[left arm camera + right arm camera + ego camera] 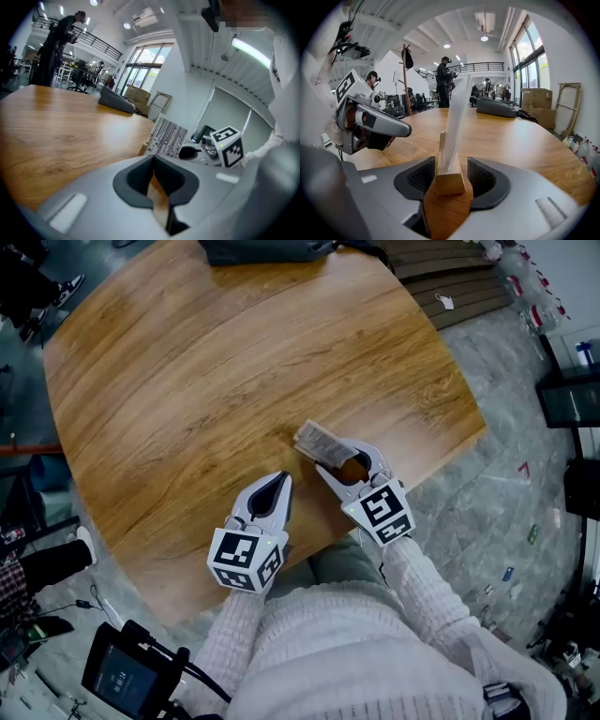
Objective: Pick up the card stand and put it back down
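Right claw [339,460] spread, card stand [449,174] sitting between the pads. Right gripper view: the wooden base is flat on the bench [206,381] with a thin gap to each pad, so I read no pinch. The clear card rises out of the base slot with a slight tilt to frame right.

Head view: the stand is low and right of centre, close to the bench's near-right edge. The card's printed face points toward the upper left.

Left claw [282,481] pressed together at the tips, nothing in it. It sits just left of the right claw, over the bench near the lower edge. Can't tell if it touches the wood. Left gripper view has the card's striped print at mid frame, with the right claw's marker cube [228,146] beside it.

Dark bag [267,249] at the far edge of the bench, well apart from the stand.
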A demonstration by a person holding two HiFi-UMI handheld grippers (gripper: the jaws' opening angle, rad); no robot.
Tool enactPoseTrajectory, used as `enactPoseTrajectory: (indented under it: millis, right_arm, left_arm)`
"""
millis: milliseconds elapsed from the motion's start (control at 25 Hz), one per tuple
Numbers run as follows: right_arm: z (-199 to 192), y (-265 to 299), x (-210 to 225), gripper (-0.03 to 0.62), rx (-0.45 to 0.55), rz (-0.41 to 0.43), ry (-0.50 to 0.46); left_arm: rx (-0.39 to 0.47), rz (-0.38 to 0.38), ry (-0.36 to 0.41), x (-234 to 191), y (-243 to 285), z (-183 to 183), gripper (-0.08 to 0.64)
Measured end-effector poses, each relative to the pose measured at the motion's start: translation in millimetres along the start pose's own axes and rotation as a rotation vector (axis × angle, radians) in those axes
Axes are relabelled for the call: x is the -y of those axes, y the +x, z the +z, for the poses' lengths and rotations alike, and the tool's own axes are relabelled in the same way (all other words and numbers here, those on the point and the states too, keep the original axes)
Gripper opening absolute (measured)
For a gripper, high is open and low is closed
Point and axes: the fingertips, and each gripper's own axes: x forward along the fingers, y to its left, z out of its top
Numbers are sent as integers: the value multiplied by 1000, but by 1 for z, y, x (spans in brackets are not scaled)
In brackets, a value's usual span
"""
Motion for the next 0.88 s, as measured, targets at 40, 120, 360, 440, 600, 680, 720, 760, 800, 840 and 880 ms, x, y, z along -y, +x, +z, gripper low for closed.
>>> enactPoseTrajectory:
  millis: [40, 120, 360, 440, 600, 680, 720, 760, 800, 840, 880]
  right_arm:
    - [1, -3, 1, 204, 6, -5, 5]
    - [3, -12, 3, 204, 14, -17, 11]
    - [27, -48, 0, 202, 98, -62, 35]
    - [32, -62, -3, 199, 124, -77, 45]
    - [50, -83, -14, 179, 180, -85, 55]
    - [61, -93, -21, 167, 207, -81, 44]
    - [66, -97, -24, 157, 220, -82, 31]
    - [71, -101, -26, 144, 234, -84, 15]
    - [76, -104, -27, 122, 247, -87, 2]
    - [81, -106, -28, 94, 260, -88, -6]
    - [86, -108, -28, 73, 271, -90, -10]
  left_arm:
    - [5, 2, 4, 0, -1, 2, 8]
    - [12, 1, 11, 1, -4, 6, 8]
    - [8, -29, 49, 20, -9, 15, 8]
    - [7, -52, 72, 34, -7, 16, 8]
    - [4, -116, 130, 60, -6, 23, 8]
    - [10, -133, 153, 68, -9, 27, 8]
    - [18, -133, 159, 69, -11, 28, 8]
    - [28, -130, 162, 70, -12, 30, 8]
    - [40, -125, 164, 69, -14, 33, 8]
    - [53, -119, 165, 67, -15, 36, 8]
    - [66, -113, 166, 65, -17, 40, 8]
